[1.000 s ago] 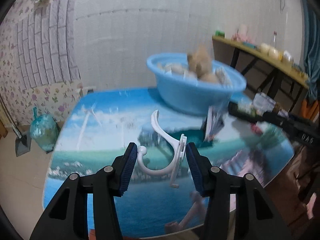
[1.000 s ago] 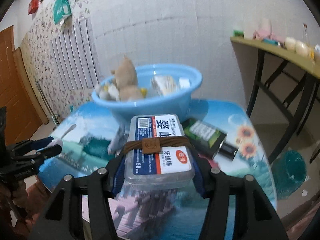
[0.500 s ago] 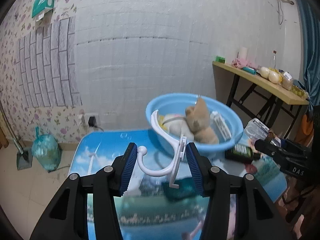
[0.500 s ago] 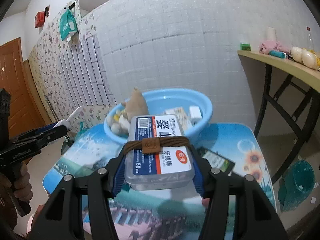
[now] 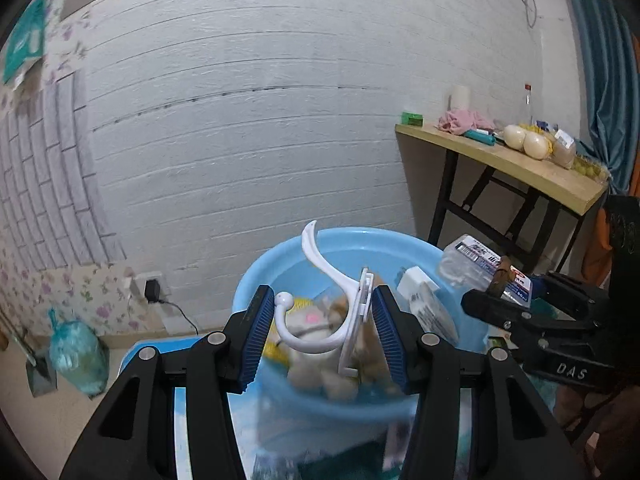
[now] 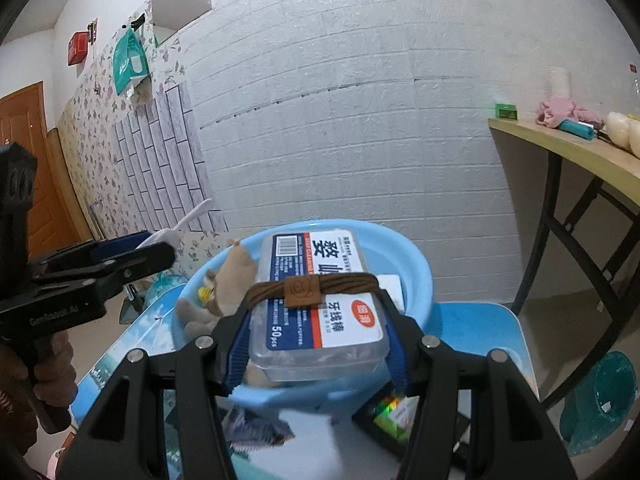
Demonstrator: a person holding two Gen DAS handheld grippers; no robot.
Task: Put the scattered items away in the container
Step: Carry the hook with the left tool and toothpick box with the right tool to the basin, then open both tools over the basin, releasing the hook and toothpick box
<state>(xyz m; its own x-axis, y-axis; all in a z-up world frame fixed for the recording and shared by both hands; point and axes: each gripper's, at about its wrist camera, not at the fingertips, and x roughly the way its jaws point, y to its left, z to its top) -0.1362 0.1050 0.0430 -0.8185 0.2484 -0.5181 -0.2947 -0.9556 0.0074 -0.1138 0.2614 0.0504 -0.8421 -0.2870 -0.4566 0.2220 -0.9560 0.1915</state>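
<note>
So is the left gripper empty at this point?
No, the left gripper grips a white hook above the blue basin.

White brick-textured wall [image 5: 256, 128] as backdrop. Right of it, wooden side table [image 5: 508, 160] on black legs, holding a green box [image 5: 412, 119], a pink cloth [image 5: 464, 120], a teal tube [image 5: 480, 136], two pale egg-shaped things [image 5: 524, 141] and a white roll [image 5: 460, 98]. Beyond the table's far right end, a blue curtain [image 5: 604, 80]. Left of the white wall, floral wallpaper [image 5: 60, 292] with a panel of grey brick tiles [image 6: 160, 168]. Low on the wallpaper, a socket with a black plug [image 5: 152, 290]. On the floor below, a knotted teal bag [image 5: 78, 354]. High on the wallpaper, a green pouch [image 6: 130, 62], a red box [image 6: 78, 48]. Far left, a brown door [image 6: 24, 160].
</note>
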